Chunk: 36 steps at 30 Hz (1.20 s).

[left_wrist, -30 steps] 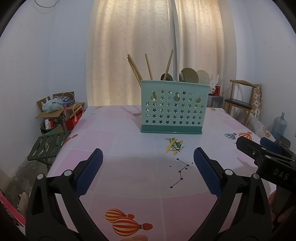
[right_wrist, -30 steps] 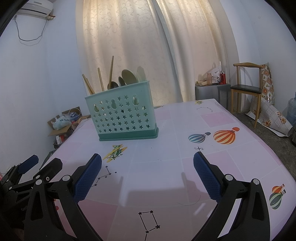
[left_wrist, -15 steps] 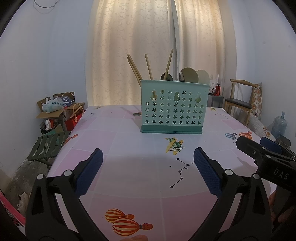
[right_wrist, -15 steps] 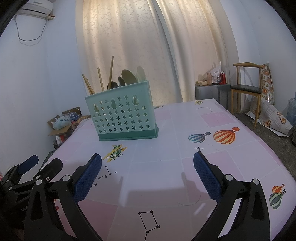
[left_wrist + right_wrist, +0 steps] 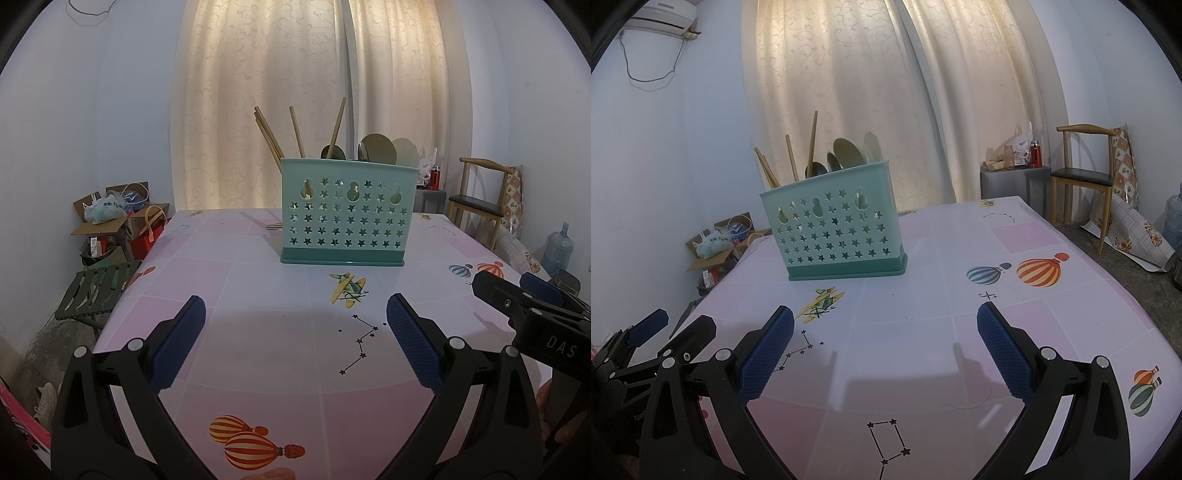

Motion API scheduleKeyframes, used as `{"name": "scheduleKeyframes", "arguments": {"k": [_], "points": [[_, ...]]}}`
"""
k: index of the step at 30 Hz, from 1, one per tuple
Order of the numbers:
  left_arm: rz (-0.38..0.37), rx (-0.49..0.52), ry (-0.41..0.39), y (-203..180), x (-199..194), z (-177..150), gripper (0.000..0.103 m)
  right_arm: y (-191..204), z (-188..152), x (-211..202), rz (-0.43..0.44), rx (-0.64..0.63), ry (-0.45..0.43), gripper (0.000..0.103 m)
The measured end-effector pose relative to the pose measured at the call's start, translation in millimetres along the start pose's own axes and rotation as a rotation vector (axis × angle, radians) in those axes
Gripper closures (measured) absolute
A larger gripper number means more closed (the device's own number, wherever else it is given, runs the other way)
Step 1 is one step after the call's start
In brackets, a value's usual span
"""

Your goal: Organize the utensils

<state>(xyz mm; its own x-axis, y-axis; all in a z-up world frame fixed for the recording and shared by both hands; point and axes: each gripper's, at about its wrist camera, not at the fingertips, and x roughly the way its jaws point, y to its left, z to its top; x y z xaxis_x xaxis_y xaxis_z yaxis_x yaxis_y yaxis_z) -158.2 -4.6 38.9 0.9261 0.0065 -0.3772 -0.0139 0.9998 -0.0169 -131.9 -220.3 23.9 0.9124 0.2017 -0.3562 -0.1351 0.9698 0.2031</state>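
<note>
A teal utensil basket (image 5: pixel 347 210) (image 5: pixel 834 229) with star-shaped holes stands upright on the pink table (image 5: pixel 280 332) (image 5: pixel 923 332). Several wooden chopsticks (image 5: pixel 295 133) (image 5: pixel 812 144) and several spoons (image 5: pixel 376 147) (image 5: pixel 849 151) stick up out of it. My left gripper (image 5: pixel 295 325) hovers low over the table in front of the basket, open and empty. My right gripper (image 5: pixel 886 328) is open and empty too, well short of the basket, which sits to its upper left. Each gripper shows at the edge of the other's view.
A small striped object (image 5: pixel 273 226) lies on the table left of the basket. Cardboard boxes (image 5: pixel 110 218) and a green folding stool (image 5: pixel 96 288) stand off the table's left side. A wooden chair (image 5: pixel 1086 177), a grey cabinet (image 5: pixel 1015 184) and a water jug (image 5: pixel 559 247) are at the right.
</note>
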Motion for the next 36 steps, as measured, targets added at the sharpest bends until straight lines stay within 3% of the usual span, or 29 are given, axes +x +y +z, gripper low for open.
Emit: {"name": "scheduleKeyframes", "arguments": {"k": [36], "points": [[0.000, 0.000, -0.002, 2.1, 0.2, -0.4, 0.008, -0.5, -2.9, -1.7, -0.011, -0.001, 0.002, 0.006]]}}
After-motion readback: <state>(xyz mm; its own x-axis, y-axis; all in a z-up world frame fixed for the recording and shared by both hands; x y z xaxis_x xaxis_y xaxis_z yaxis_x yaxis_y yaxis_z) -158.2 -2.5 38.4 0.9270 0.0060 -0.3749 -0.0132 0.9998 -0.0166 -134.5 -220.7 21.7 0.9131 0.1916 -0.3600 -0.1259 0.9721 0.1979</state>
